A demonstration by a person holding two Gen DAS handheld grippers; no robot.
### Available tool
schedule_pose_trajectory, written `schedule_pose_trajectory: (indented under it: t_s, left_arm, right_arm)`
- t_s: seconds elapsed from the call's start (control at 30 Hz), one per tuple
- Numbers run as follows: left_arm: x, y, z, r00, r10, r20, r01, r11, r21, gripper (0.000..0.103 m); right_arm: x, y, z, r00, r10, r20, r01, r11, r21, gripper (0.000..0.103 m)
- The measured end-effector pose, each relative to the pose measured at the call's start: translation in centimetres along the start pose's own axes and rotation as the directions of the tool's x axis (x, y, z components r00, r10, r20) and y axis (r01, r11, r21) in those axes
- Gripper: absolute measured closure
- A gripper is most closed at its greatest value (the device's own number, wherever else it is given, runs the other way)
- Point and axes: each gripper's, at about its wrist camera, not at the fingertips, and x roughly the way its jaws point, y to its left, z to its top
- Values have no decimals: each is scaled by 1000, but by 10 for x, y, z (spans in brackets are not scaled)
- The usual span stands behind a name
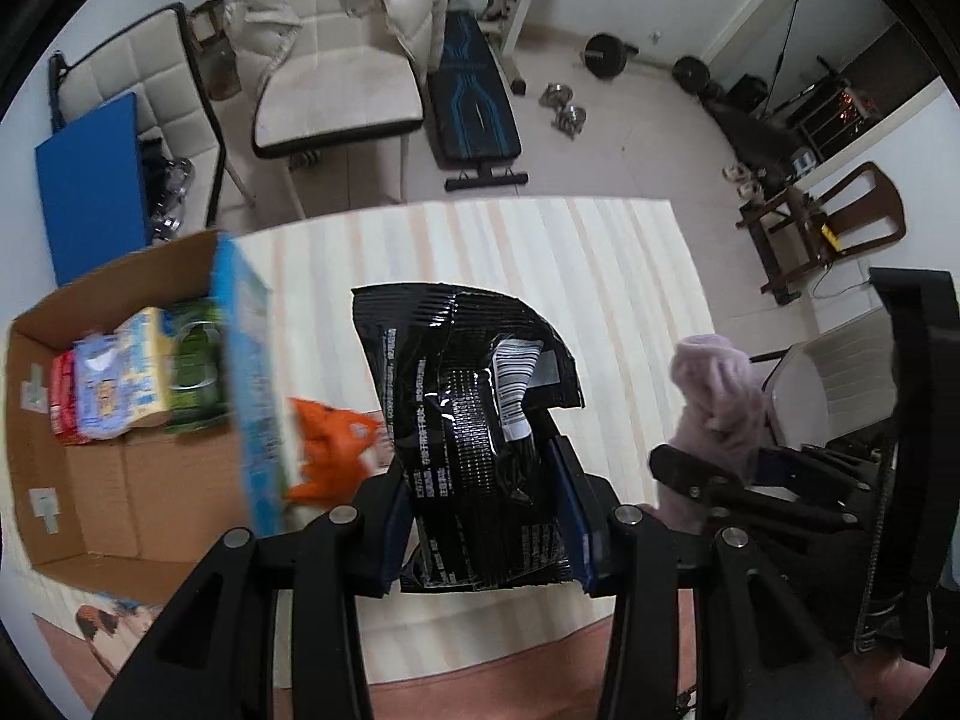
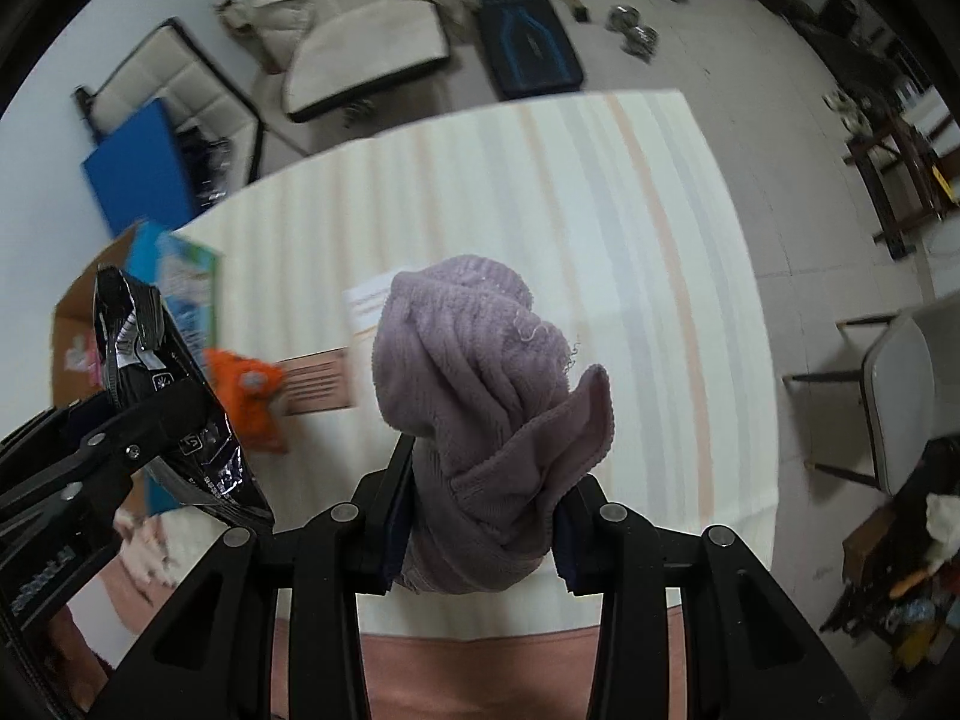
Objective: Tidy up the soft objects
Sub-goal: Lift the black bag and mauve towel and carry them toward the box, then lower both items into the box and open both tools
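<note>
Black fingers of your left gripper (image 1: pixel 483 516) are clenched on the lower part of a black foil packet (image 1: pixel 474 420), which stands up above the striped tablecloth (image 1: pixel 600 276). Your right gripper (image 2: pixel 483 516) pinches a bunched purple towel (image 2: pixel 480 396) the same way, just to the right. Both loads are in the air, near each other. The cardboard box (image 1: pixel 120 480) sits to the left, already holding 3 or 4 packs, with an orange toy (image 1: pixel 330 450) beside its wall. The slick foil could slide out if you tilt fast. The drooping towel could snag the box's blue flap (image 1: pixel 252 372). Crossing arms toward the box risks a knock between the 2 grippers.
</note>
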Motion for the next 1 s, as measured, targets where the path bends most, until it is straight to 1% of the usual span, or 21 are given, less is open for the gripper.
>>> schedule_pose_trajectory:
  t_s: [0.03,0.1,0.2,0.23,0.3,0.33,0.43,0.47,0.57,0.63,0.7,0.77,0.87,0.93,1.0]
  left_arm:
    - [-12,11,-2,1000,8,12,-8,1000,-2,64]
    - [-26,29,-9,1000,20,20,-20,1000,-16,64]
    - [-42,74,-18,999,49,25,-47,997,-56,64]
    - [-49,95,-21,998,62,23,-60,995,-76,64]
    - [-59,123,-30,996,84,17,-82,991,-102,64]
    - [-64,145,-33,994,109,13,-106,987,-120,64]
    - [-73,192,-43,985,171,-4,-170,975,-144,64]
    - [-73,212,-46,979,201,-20,-201,968,-149,64]
    - [-62,255,-50,966,248,-74,-257,954,-153,64]
    - [-49,283,-50,957,259,-133,-278,948,-156,64]
    - [-36,302,-51,948,258,-185,-286,947,-149,64]
    - [-19,323,-51,938,250,-239,-290,944,-155,64]
    - [2,345,-50,922,224,-315,-284,946,-157,64]
    - [13,356,-50,914,212,-347,-280,946,-161,64]
    - [23,364,-51,908,193,-372,-270,948,-169,64]
  right_arm:
    - [0,20,1,1000,8,5,-8,1000,-14,63]
    - [-12,50,-5,999,34,19,-34,998,-47,63]
    - [-16,103,-7,996,89,13,-88,990,-107,63]
    - [-15,121,-9,994,106,7,-105,987,-126,63]
    - [-10,158,-13,990,137,-10,-137,976,-167,63]
    - [-7,177,-15,988,152,-22,-154,971,-185,63]
    - [10,235,-21,977,199,-71,-210,950,-230,63]
    - [17,255,-22,974,209,-91,-225,944,-241,63]
    - [44,313,-26,957,247,-154,-280,925,-258,63]
    - [63,338,-29,949,257,-184,-299,918,-261,63]
    - [85,369,-30,943,250,-220,-305,915,-266,63]
    - [104,386,-28,938,241,-250,-307,912,-272,63]
    - [131,406,-24,938,209,-275,-288,914,-287,63]
    - [143,417,-24,941,191,-279,-273,915,-296,63]
    - [152,422,-22,940,183,-289,-269,916,-296,63]
